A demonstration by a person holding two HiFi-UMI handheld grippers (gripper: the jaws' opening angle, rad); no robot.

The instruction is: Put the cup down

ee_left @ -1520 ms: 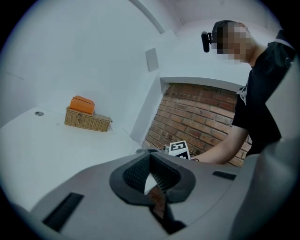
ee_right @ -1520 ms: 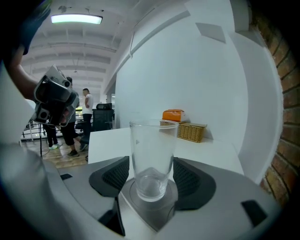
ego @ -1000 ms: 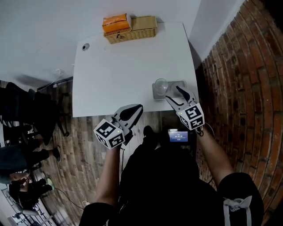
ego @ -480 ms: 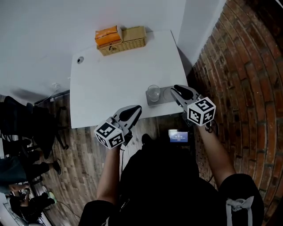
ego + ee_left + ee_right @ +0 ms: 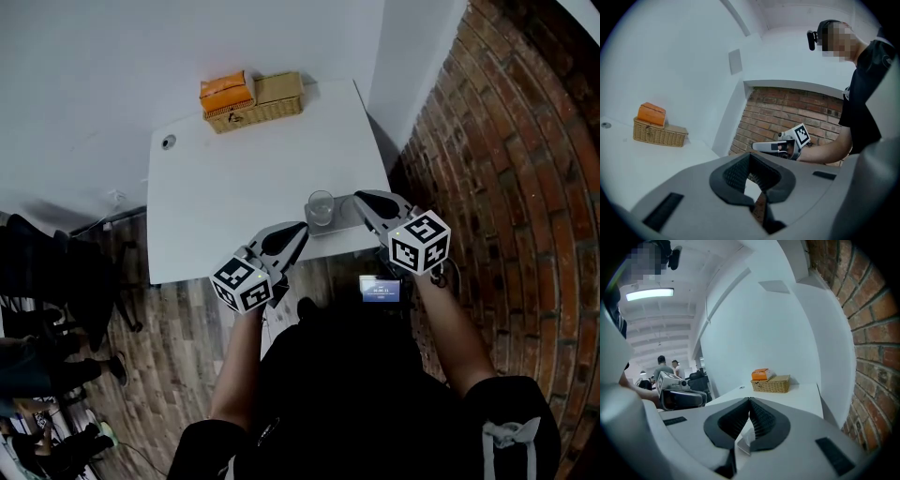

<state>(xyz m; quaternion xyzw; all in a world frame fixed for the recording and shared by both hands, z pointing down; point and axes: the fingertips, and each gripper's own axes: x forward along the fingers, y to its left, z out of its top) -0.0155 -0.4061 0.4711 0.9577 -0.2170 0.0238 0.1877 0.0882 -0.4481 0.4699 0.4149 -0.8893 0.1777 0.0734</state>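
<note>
The left hand-held gripper (image 5: 749, 155) fills the 6 o'clock area, its jaws meeting at the tips with nothing between them. At 9 o'clock a basket (image 5: 660, 135) topped by an orange box (image 5: 651, 114) stands on the white desk (image 5: 628, 164). Toward 3 o'clock a person (image 5: 867, 93) holds the right hand-held gripper (image 5: 757, 146) level before a brick wall (image 5: 787, 112).

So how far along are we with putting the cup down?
Done: the cup stands upright on the grey tray near the table edge, free of both grippers. In hand: nothing; the right gripper has just closed its jaws empty by the tray, the left gripper is shut and empty. Left: nothing that I can see.
</note>
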